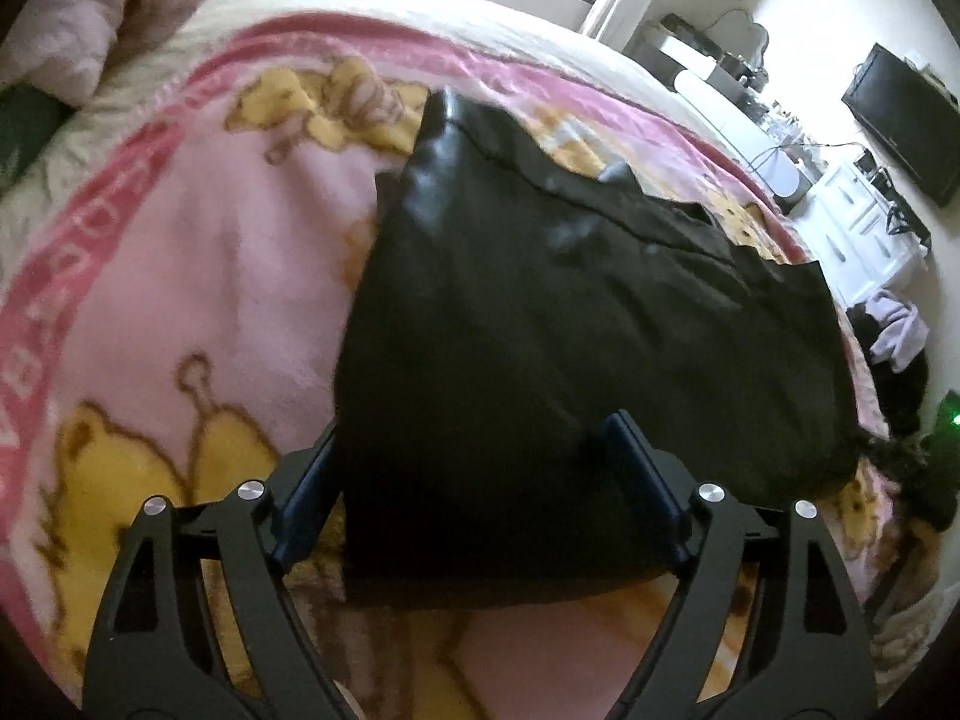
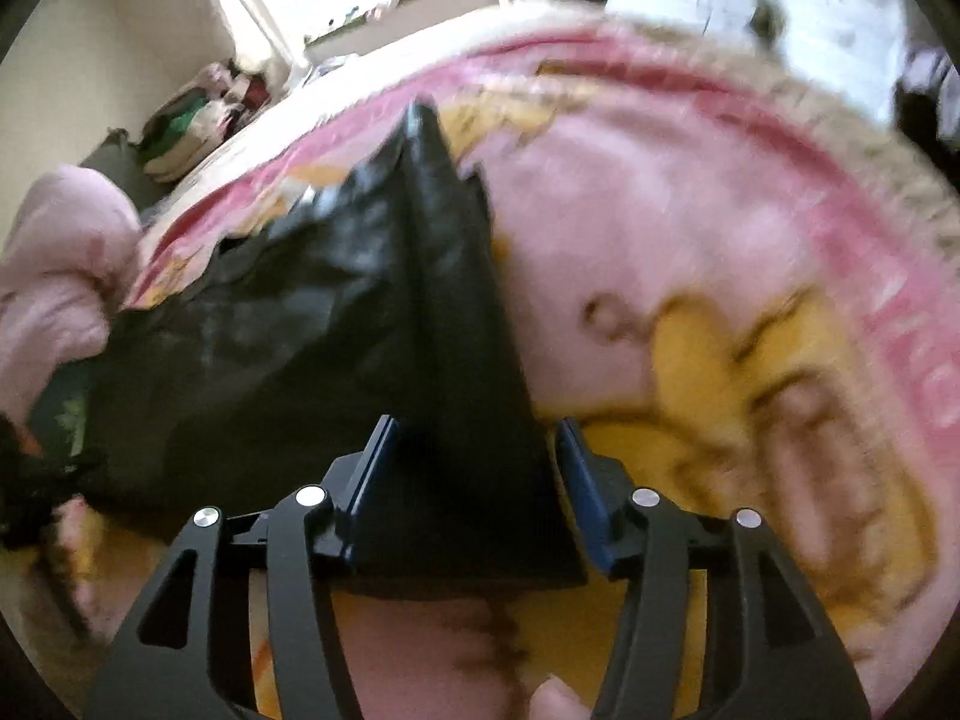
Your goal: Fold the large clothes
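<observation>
Centre frame, both views: black garment [image 1: 540, 312] folded on pink blanket [image 1: 228, 276].
Left gripper [image 1: 474, 480]: jaws apart, straddling near hem.
Right gripper [image 2: 474, 474]: jaws apart, astride near corner.
Free room: bare blanket, left frame.

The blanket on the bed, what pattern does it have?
The blanket is pink with yellow cartoon figures, darker pink border; clearest from the left wrist.

Black garment [image 1: 570, 330] folded flat on pink blanket [image 1: 210, 276] with yellow cartoon figures, left gripper [image 1: 474, 444] jaws wide astride its near edge, TV [image 1: 906, 120] on far wall
</observation>
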`<state>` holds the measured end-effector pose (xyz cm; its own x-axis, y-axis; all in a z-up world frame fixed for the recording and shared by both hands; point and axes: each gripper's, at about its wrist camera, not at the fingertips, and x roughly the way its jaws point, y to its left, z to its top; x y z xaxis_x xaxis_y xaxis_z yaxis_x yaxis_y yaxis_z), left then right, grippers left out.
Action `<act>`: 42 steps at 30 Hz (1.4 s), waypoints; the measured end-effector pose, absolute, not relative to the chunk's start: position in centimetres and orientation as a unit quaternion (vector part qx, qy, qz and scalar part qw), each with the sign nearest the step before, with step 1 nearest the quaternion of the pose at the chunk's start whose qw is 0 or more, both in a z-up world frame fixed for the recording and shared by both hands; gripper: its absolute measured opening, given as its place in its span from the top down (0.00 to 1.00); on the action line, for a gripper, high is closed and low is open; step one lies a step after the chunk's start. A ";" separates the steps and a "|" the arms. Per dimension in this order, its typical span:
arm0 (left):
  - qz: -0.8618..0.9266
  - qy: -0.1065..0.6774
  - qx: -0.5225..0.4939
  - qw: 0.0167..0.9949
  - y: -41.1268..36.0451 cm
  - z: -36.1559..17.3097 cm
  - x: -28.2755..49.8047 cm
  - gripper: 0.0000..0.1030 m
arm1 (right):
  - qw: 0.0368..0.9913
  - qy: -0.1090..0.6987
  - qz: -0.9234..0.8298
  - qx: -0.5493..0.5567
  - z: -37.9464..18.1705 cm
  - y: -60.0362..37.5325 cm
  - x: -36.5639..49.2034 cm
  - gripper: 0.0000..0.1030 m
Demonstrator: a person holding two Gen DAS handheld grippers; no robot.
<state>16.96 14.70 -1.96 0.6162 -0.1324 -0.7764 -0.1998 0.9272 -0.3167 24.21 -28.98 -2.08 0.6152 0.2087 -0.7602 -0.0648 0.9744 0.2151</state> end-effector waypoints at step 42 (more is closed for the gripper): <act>-0.029 0.437 -0.089 0.895 10.1 -1.7 18.4 0.65 | 0.849 0.451 0.270 -0.059 -4.2 -8.4 20.7 0.66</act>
<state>18.37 10.07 -1.74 0.6167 -0.1299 -0.7764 -0.0251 0.9825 -0.1843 20.67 -8.43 -4.19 0.4471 0.4048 -0.7976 -0.5115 0.8472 0.1433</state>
